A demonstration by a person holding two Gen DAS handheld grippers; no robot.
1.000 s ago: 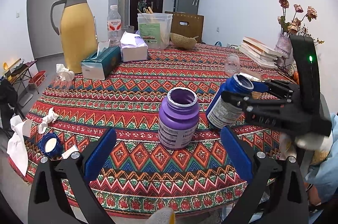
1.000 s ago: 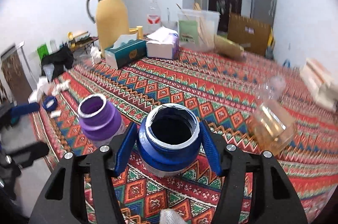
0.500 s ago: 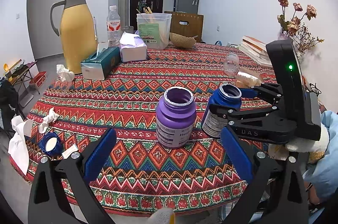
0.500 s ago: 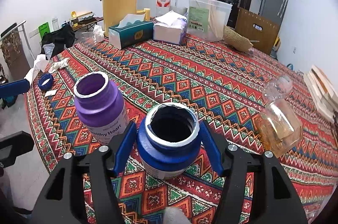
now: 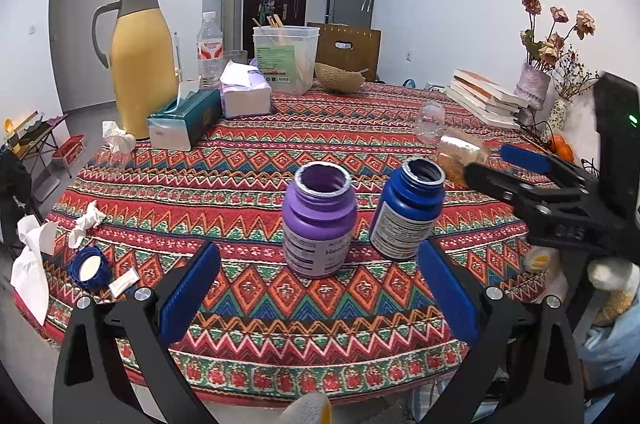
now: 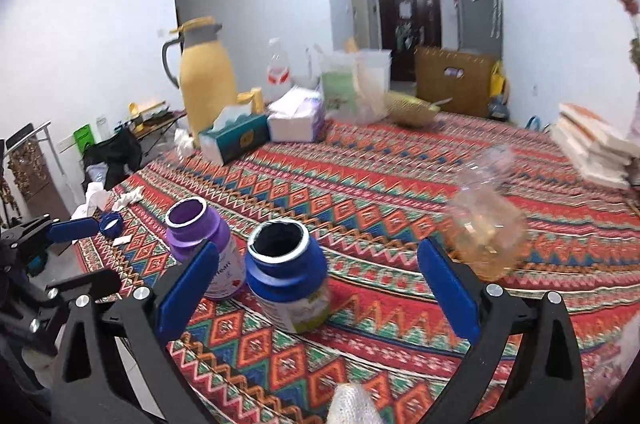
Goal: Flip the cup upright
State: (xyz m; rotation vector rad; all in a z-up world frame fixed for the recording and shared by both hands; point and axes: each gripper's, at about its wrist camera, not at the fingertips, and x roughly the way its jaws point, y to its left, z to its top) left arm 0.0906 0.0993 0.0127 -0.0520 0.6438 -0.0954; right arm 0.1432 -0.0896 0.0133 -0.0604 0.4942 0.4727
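A blue bottle (image 5: pixel 406 212) stands upright with its mouth open on the patterned tablecloth (image 5: pixel 256 192), right of an upright purple bottle (image 5: pixel 319 220). My right gripper (image 6: pixel 314 260) has its jaws opening wide. The blue bottle (image 6: pixel 288 276) stands between its fingers, nearer the left one, and neither pad touches it. From the left wrist view, the right gripper (image 5: pixel 488 162) hangs just right of the blue bottle. My left gripper (image 5: pixel 319 258) is open and holds nothing, with the purple bottle just ahead of its fingers. It also shows at the left as the left gripper (image 6: pixel 88 252).
A clear bottle (image 5: pixel 452 148) lies on its side behind the blue one. A yellow thermos (image 5: pixel 140 64), tissue boxes (image 5: pixel 184 118), a water bottle (image 5: pixel 209 50) and a plastic tub (image 5: pixel 286 58) stand at the back. Books (image 5: pixel 486 98) and a vase (image 5: pixel 532 88) are at the right; a blue cap (image 5: pixel 90 266) lies near the left edge.
The right gripper set the tilted blue bottle upright beside the purple one, let go of it with its jaws spreading wide, and drew back. The left gripper has not moved.
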